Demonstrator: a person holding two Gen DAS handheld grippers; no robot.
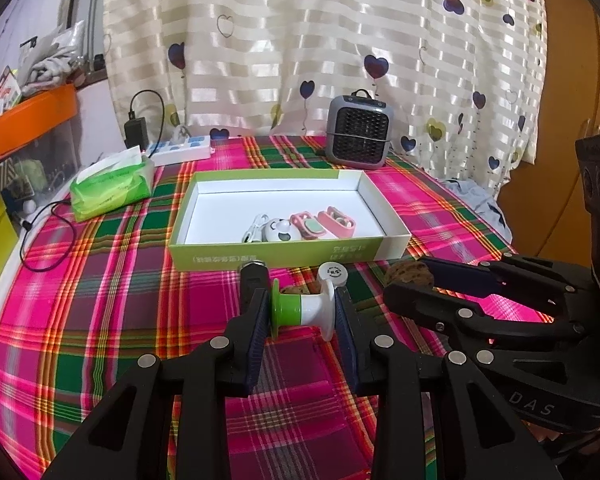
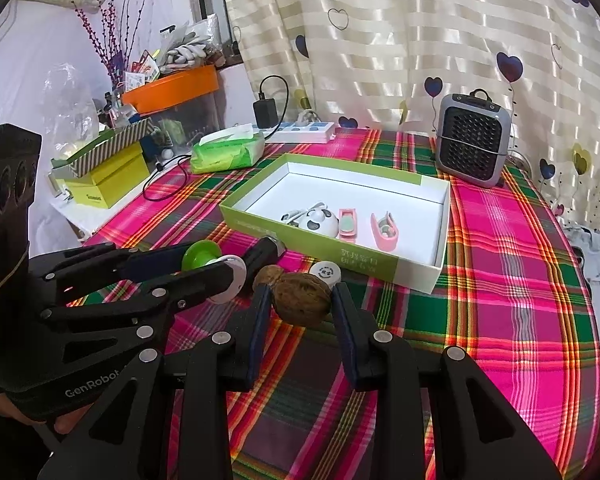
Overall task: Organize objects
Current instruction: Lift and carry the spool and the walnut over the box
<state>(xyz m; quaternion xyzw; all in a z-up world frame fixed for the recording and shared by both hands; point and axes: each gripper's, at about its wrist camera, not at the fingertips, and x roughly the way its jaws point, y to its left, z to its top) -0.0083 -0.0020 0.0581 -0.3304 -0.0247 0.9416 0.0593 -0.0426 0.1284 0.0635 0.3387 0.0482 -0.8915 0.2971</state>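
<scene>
1. Green-and-white spool sits pinched end to end between the left gripper pads, held clear above the plaid cloth.
2. Brown walnut is clamped in the right gripper, just beside the left one.
3. Straight ahead of both claws lies the green box, already holding small toys; a white round cap rests just past the walnut.

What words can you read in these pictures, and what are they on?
"GenRobot": on the left gripper body, last letter partly cut off.
"DAS": on the right gripper body, the end of a longer word.
Green box front: pale characters, too blurred to read.
White round cap: tiny print, unreadable.
Yellow box: small dark word, too blurred.
</scene>
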